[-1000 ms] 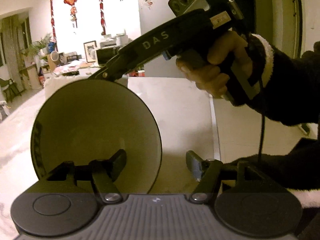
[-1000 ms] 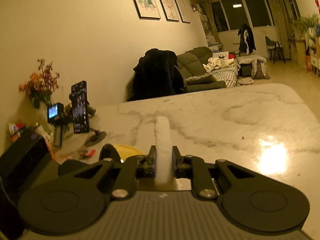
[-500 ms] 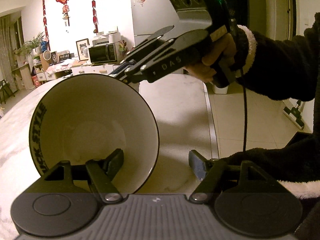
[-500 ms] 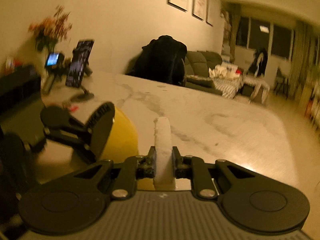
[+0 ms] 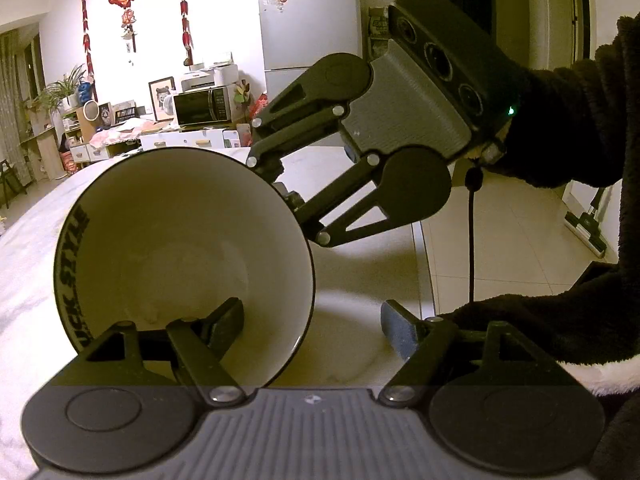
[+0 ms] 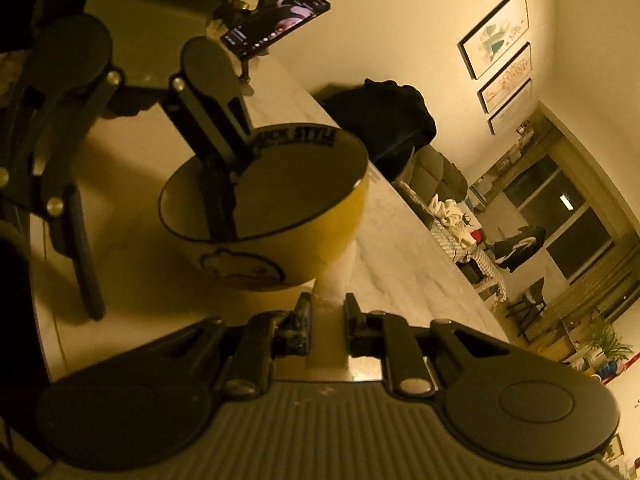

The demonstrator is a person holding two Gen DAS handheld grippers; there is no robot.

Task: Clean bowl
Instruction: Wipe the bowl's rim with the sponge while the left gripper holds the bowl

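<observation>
A bowl (image 5: pixel 180 240), white inside with black lettering along its rim, is tipped toward the left wrist camera. Its outside (image 6: pixel 280 256) is yellow. My left gripper (image 5: pixel 312 322) is open wide, one finger inside the bowl and the other outside, with the bowl wall between them untouched by the outer finger. My right gripper (image 6: pixel 328 312) is shut on a white sponge (image 6: pixel 329 332). The sponge reaches up against the bowl's yellow outer wall. In the left wrist view the right gripper (image 5: pixel 289 196) sits behind the bowl's far right rim, which hides its fingertips.
The white marble table (image 6: pixel 400 280) lies under the bowl, its edge (image 5: pixel 420 248) to the right with tiled floor (image 5: pixel 500 240) beyond. A phone on a stand (image 6: pixel 276 20) and a black coat on a chair (image 6: pixel 392 116) are at the table's far side. A person's dark sleeve (image 5: pixel 580 120) holds the right gripper.
The right gripper has rolled over and swung down to the bowl, bringing the sponge against its outer wall. The bowl stays tipped on the left gripper's inner finger.
</observation>
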